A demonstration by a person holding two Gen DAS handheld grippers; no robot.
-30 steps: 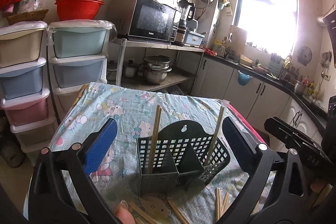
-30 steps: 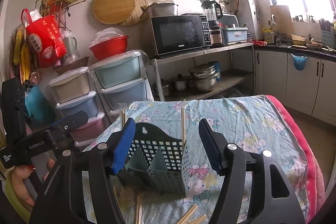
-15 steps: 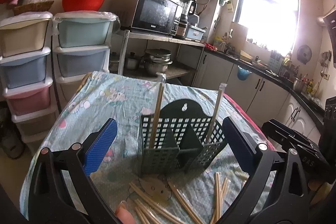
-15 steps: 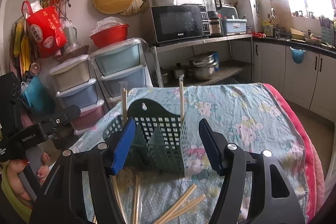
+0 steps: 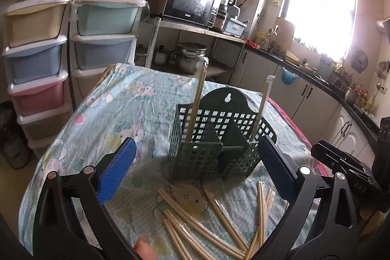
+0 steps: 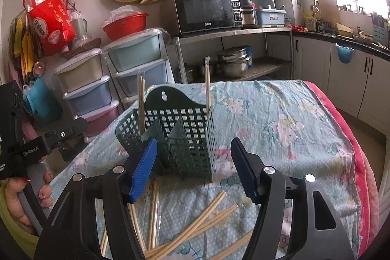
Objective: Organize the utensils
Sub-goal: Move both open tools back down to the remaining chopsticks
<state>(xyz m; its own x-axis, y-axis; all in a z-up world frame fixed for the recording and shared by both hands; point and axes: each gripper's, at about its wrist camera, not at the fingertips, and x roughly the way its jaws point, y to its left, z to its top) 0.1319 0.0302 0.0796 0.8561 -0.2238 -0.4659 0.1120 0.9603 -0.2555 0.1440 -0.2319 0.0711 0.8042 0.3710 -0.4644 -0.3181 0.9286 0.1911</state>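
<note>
A dark green slotted utensil holder (image 5: 214, 138) (image 6: 178, 135) stands upright on the patterned tablecloth, split into compartments. Two wrapped chopstick pairs stand in it, one at its left end (image 5: 195, 101) (image 6: 141, 101) and one at its right end (image 5: 260, 109) (image 6: 207, 87). Several loose wooden chopsticks (image 5: 209, 223) (image 6: 195, 226) lie scattered on the cloth in front of the holder. My left gripper (image 5: 195, 177) is open, above the loose chopsticks, with nothing between its blue pads. My right gripper (image 6: 195, 169) is also open and empty, just in front of the holder.
The table (image 5: 109, 113) carries a light blue cartoon-print cloth with a red edge (image 6: 351, 138) on the right. Behind it stand stacked plastic drawers (image 5: 36, 52), a metal shelf with a microwave (image 6: 207, 9) and pots, and kitchen counters (image 5: 316, 94) at the right.
Both grippers have sunk and tipped down toward the table. The holder now sits higher in each view, and more of the loose chopsticks in front of it show. Jaws unchanged.
</note>
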